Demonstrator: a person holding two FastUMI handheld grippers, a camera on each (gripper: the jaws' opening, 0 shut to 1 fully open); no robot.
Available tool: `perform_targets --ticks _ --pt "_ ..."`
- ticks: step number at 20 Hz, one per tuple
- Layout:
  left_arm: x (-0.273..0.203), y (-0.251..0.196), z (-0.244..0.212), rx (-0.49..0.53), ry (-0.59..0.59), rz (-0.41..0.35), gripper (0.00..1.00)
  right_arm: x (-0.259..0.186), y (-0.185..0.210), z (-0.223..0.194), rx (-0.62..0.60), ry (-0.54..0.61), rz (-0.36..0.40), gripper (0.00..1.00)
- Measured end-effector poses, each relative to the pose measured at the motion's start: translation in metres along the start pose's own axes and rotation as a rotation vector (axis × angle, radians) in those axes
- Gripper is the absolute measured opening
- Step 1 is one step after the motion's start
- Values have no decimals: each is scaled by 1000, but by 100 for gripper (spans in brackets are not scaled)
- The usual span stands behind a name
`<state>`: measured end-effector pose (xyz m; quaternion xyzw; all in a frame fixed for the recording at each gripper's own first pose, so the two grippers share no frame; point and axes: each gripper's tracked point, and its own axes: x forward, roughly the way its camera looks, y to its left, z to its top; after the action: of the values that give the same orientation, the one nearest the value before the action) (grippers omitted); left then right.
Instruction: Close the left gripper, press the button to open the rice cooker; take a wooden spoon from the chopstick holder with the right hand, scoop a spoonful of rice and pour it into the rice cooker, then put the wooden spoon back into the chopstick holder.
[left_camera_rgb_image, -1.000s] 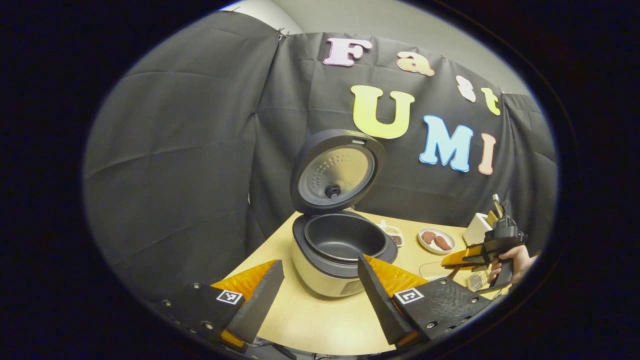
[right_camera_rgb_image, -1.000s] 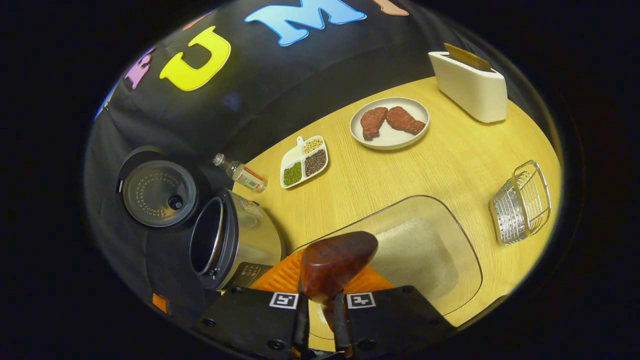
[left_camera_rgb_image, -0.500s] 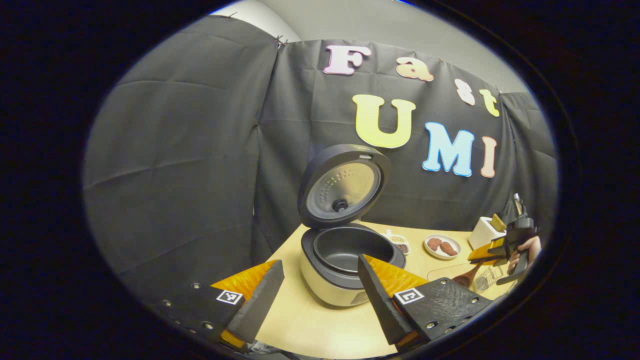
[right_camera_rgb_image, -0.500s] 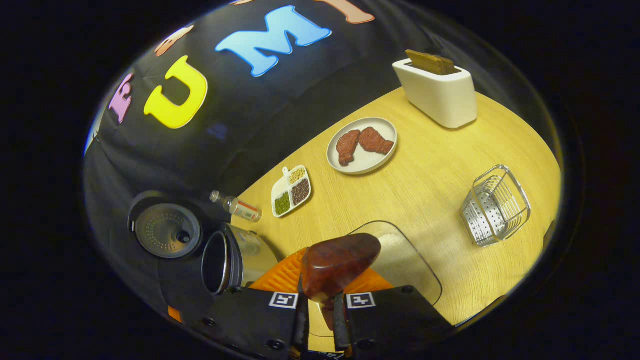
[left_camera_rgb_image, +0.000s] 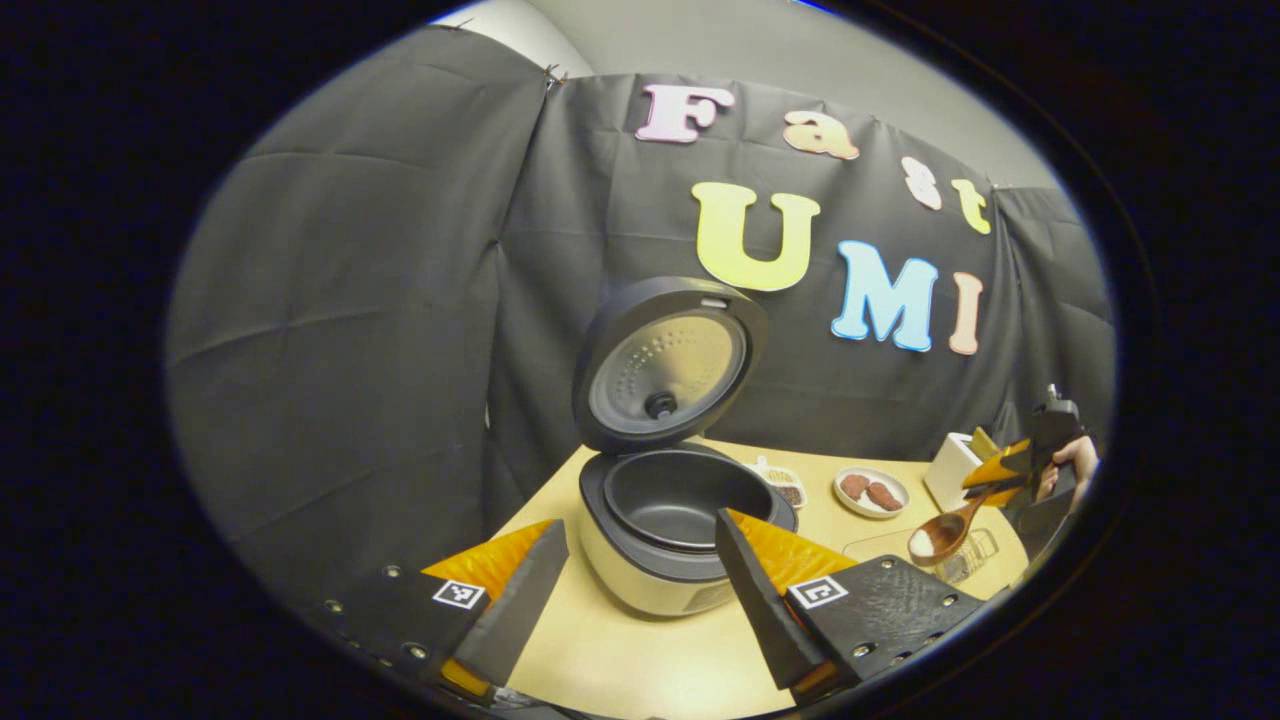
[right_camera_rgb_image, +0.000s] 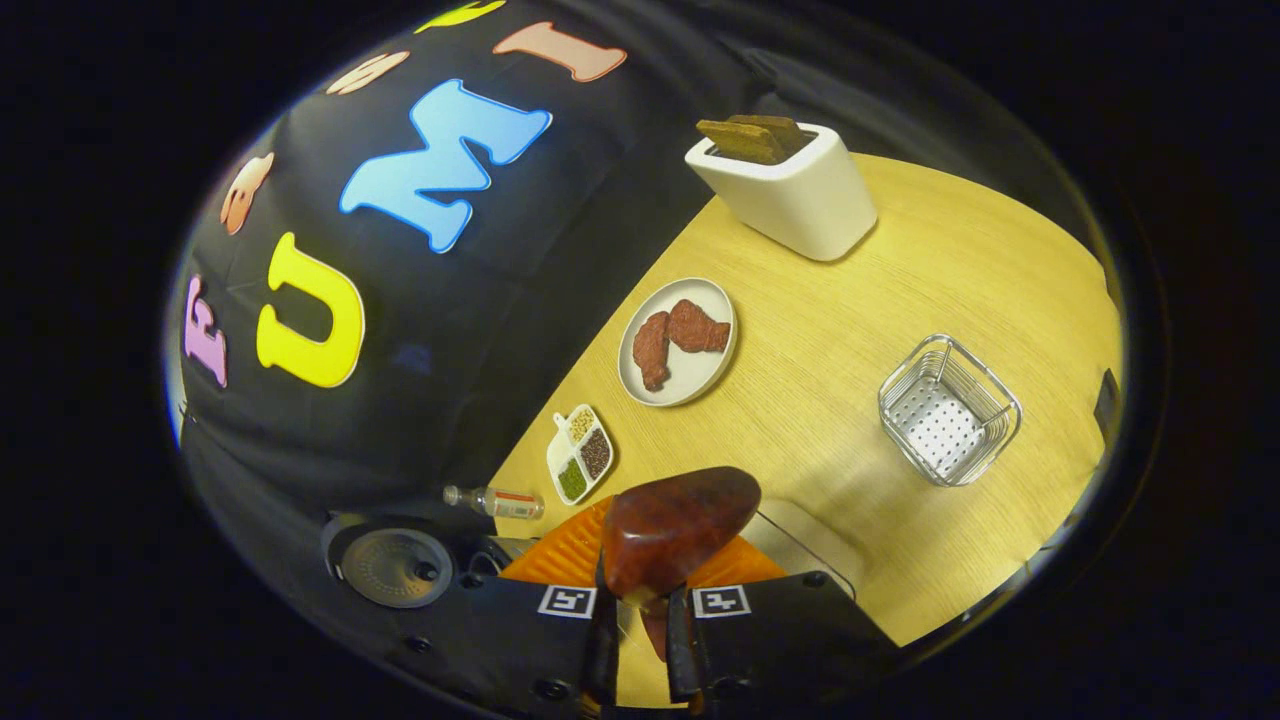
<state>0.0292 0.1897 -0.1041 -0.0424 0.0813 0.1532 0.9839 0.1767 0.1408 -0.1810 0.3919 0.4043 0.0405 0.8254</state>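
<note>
The rice cooker (left_camera_rgb_image: 680, 530) stands with its lid (left_camera_rgb_image: 665, 365) up and its dark inner pot bare. My left gripper (left_camera_rgb_image: 640, 600) is open in front of it, one finger on each side of the cooker's front. At the far right a hand (left_camera_rgb_image: 1078, 458) holds my right gripper (left_camera_rgb_image: 1005, 470), shut on the wooden spoon (left_camera_rgb_image: 940, 535), whose bowl carries white rice above the clear rice container (left_camera_rgb_image: 880, 545). In the right gripper view the spoon's back (right_camera_rgb_image: 675, 525) rises from my right gripper (right_camera_rgb_image: 640, 640). The metal wire holder (right_camera_rgb_image: 948, 408) is empty.
On the wooden table (right_camera_rgb_image: 900, 280) are a white toaster-like box (right_camera_rgb_image: 785, 185) with brown slabs, a plate of meat (right_camera_rgb_image: 678, 340), a compartment dish of beans (right_camera_rgb_image: 580, 467) and a small bottle (right_camera_rgb_image: 497, 502) lying down. The cooker's lid (right_camera_rgb_image: 392, 567) shows at lower left.
My right gripper has risen and turned with the spoon, which came up out of the clear container with rice in it. The left gripper stayed open by the cooker.
</note>
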Motion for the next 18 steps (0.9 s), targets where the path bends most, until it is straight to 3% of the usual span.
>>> perform_targets --ticks 10,11,18 --pt "22 7 -18 -33 45 22 92 1 119 3 26 57 186 21" --pt "24 9 -17 -37 47 25 92 3 133 0 26 65 206 17" --pt "29 31 -25 -59 56 65 94 27 218 -48 -41 151 324 21"
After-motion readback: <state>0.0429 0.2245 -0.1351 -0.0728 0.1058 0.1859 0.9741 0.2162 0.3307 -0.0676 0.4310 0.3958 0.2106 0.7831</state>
